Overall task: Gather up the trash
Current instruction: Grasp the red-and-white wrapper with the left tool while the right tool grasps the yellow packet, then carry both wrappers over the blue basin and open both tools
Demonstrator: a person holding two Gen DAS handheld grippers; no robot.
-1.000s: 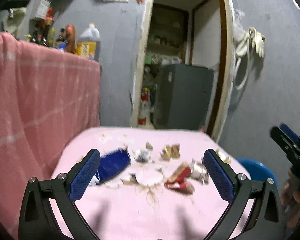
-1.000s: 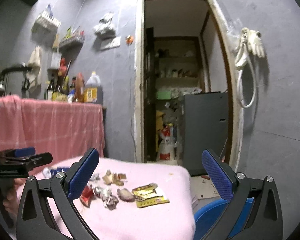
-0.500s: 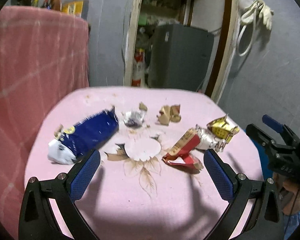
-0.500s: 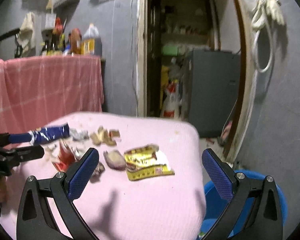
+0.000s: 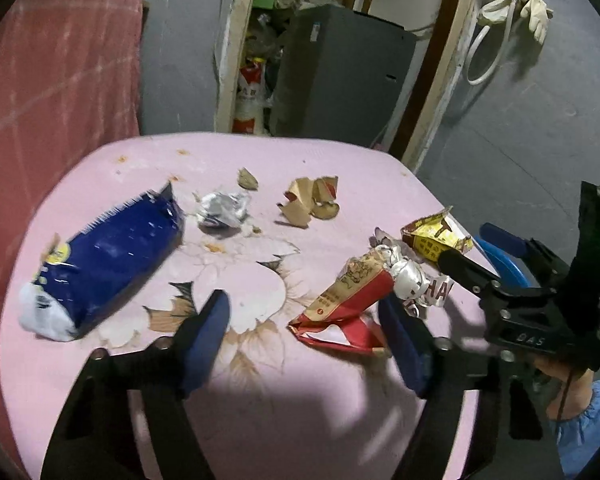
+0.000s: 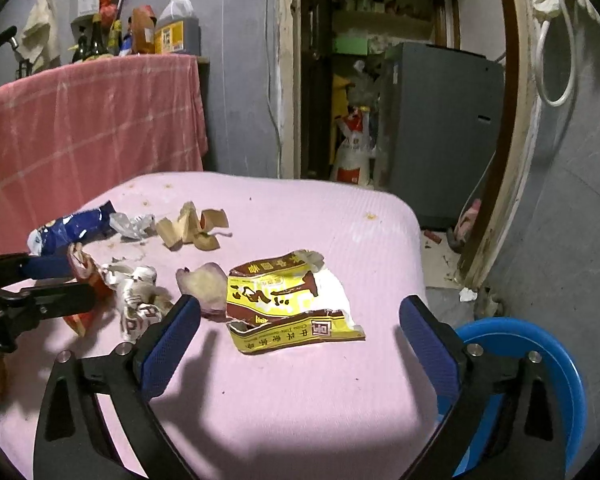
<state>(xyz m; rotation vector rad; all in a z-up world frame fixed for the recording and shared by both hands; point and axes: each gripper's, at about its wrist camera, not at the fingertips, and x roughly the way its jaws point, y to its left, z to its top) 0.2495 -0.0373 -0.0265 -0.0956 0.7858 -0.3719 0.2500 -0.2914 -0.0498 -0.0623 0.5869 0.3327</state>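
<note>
A table covered in a pink cloth with a printed flower carries scattered trash. In the left wrist view, a blue snack bag lies at the left, partly blurred, with a crumpled silver wrapper just beyond its far end. Farther right are brown torn scraps and a small tan bit near the far side. A red and tan packet lies right of the printed flower, touching a crumpled silver foil wrapper, and a yellow packet sits near the right edge.

The left tool hangs low over the near middle of the table, its jaws closing with only cloth between them; the right pad is just beside the red and tan packet, and I cannot tell whether it touches. The right tool shows at the right edge, held by a hand in a blue sleeve.

In the right wrist view, the right tool hovers above the torn yellow packet, jaws wide and beginning to close, with the packet lying between them untouched. A pinkish scrap lies just left of the packet. A blue bin stands on the floor beside the table's right edge. A pink checked cloth hangs at the far left, with bottles above it.
</note>
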